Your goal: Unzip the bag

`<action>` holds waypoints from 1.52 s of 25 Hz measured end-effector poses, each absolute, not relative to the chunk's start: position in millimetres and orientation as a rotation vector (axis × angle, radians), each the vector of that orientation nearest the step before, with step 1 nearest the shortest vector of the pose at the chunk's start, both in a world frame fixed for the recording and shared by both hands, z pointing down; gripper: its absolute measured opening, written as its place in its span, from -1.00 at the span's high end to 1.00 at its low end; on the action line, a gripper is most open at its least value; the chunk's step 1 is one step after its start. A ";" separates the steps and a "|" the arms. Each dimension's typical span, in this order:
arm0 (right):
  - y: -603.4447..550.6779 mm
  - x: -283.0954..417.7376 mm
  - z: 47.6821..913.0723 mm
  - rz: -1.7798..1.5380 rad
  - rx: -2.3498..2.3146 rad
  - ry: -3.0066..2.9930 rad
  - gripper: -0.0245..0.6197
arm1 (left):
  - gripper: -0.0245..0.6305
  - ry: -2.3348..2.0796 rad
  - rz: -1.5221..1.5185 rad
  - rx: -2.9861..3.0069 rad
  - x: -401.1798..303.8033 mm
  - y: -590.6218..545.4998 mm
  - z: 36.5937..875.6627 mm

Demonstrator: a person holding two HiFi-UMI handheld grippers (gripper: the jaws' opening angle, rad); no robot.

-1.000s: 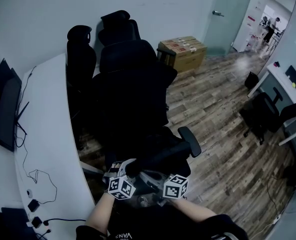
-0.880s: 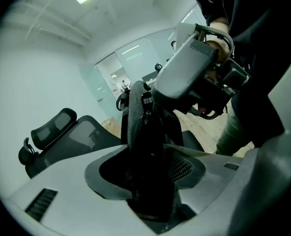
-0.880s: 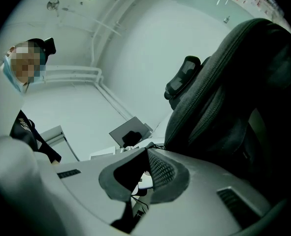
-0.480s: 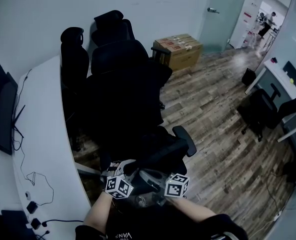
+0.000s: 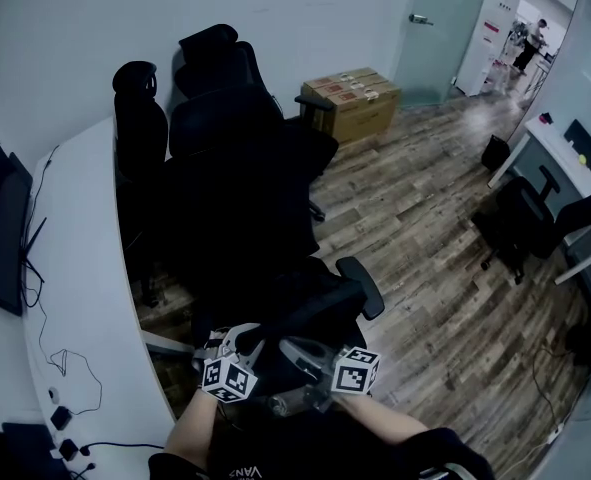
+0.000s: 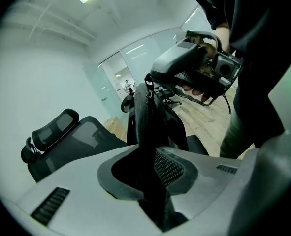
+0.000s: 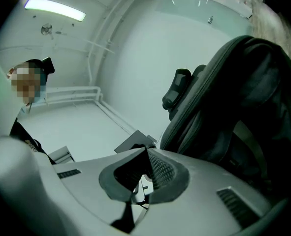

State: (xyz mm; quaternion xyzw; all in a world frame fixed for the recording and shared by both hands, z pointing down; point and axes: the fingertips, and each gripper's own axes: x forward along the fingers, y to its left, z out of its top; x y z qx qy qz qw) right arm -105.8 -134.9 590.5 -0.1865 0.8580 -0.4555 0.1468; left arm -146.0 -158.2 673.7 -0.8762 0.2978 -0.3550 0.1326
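Jaws of my left hand-held gripper (image 6: 147,167) have just been closing, pinching the black bag (image 6: 152,109); my right hand-held gripper (image 7: 145,161) is fully together.

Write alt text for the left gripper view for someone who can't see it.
The left gripper, its jaws just closing, pinches a fold of the black bag rising ahead. The right gripper is at the bag's top; a black office chair stands left.

Bag (image 5: 275,313) sits on black office chair (image 5: 361,288) on wood floor (image 5: 425,228); curved white worktop (image 5: 85,268) at left carries monitor (image 5: 0,223), cables (image 5: 70,353), adapters (image 5: 63,448).
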 end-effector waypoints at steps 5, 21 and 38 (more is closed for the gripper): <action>-146.8 -88.6 581.7 -1.304 -0.506 2.453 0.78 | 0.65 0.932 -1.048 -2.529 -144.7 -165.1 672.2; -199.9 -18.1 569.1 -1.317 -0.487 2.373 0.78 | 0.66 1.226 -1.069 -2.493 -134.7 -194.4 662.0; -257.2 73.2 580.4 -1.358 -0.574 2.256 0.78 | 0.66 1.533 -1.110 -2.451 -131.6 -204.2 662.9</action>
